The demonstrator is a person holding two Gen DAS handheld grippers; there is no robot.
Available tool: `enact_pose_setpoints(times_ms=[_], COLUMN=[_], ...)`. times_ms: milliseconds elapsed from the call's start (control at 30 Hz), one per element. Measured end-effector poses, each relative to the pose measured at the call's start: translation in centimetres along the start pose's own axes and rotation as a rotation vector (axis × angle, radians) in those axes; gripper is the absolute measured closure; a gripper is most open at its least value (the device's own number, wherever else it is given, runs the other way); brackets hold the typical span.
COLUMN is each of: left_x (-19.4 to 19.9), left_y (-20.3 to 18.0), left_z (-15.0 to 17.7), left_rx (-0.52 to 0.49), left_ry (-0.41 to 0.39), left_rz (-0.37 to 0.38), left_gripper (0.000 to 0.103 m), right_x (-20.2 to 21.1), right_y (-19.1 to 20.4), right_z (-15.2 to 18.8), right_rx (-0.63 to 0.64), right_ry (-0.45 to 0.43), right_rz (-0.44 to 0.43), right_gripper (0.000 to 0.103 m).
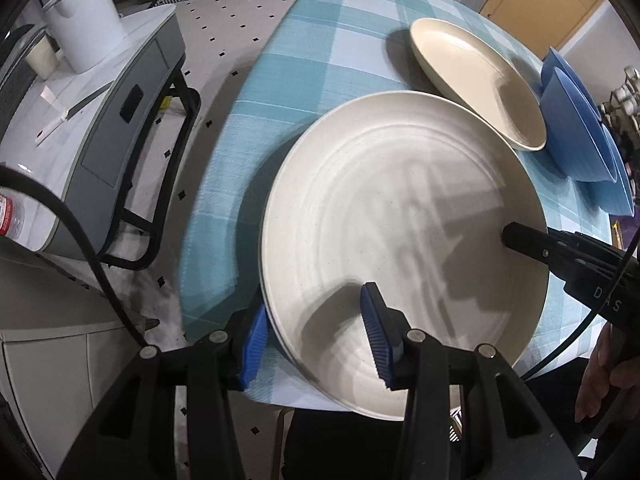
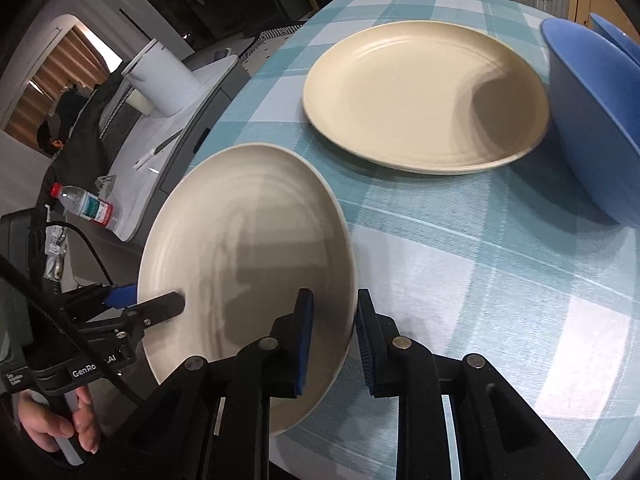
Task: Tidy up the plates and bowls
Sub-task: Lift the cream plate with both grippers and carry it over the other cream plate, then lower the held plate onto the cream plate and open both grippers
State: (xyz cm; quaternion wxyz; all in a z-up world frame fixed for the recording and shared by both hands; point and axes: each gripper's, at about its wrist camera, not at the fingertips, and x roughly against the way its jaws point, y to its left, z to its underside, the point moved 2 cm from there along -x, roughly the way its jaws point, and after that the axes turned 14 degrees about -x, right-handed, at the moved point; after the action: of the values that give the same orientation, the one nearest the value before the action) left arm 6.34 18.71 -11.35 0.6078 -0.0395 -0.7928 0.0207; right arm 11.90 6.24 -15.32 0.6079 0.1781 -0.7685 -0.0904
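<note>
Both jaws straddle opposite rims of the white plate [image 1: 400, 240], left gripper [image 1: 316, 344] and right gripper [image 2: 332, 344] part open, pads not clearly pressing. It sits tilted at the tabletop [image 2: 480, 280] edge, near a cream plate [image 2: 420, 92] and blue bowls [image 2: 600, 120].

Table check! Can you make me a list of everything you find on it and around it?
surface: checked tablecloth over the table.
job's things: white plate at the near edge; cream plate behind it; blue bowls beside that.
clutter: nothing seen.
grippers: left gripper and right gripper fingers each straddle the white plate's rim; grip unclear.
cables: black cable at left.
surroundings: white container and water bottle on a grey side unit.
</note>
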Motion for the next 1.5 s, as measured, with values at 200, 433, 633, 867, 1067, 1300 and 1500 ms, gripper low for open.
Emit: enact_pose_setpoints(times_ms=[200,433,633,867,1067,1300,1500], left_x=[-0.4,-0.6,-0.3,2.5,6.2,9.7,11.2], left_y=[-1.5,-1.2,-0.5,-0.9,-3.7,-8.1,-11.7], left_z=[-0.6,-1.0,-0.8,-0.3,0.2,0.3,0.1], left_rx=[-0.031,-0.007,0.059,0.087,-0.010,-0.093,-0.163], left_ry=[0.002,-0.014,0.002,-0.112,-0.257,-0.476,-0.621], left_rz=[0.012,0.040,-0.038,-0.030,-0.102,-0.124,-0.183], left_gripper=[0.059,0.057,0.055,0.049,0.048,0.021,0.012], right_x=[1.0,1.1,2.9,7.3,11.0,13.8,16.2], right_y=[-1.7,-1.7,-1.4,-1.3,-2.2,-5.3,-6.8], right_z=[0.3,0.7,1.0,2.1,3.6,4.7,6.0], right_rx=[-0.028,0.001,0.063,0.136,0.163,0.095,0.095], right_ry=[-0.016,-0.049,-0.175,-0.340,-0.472,-0.566,-0.626], right_rz=[0.025,0.040,0.073,0.034,-0.015,-0.023,0.023], right_gripper=[0.081,0.079,0.061,0.048,0.029,0.026,0.023])
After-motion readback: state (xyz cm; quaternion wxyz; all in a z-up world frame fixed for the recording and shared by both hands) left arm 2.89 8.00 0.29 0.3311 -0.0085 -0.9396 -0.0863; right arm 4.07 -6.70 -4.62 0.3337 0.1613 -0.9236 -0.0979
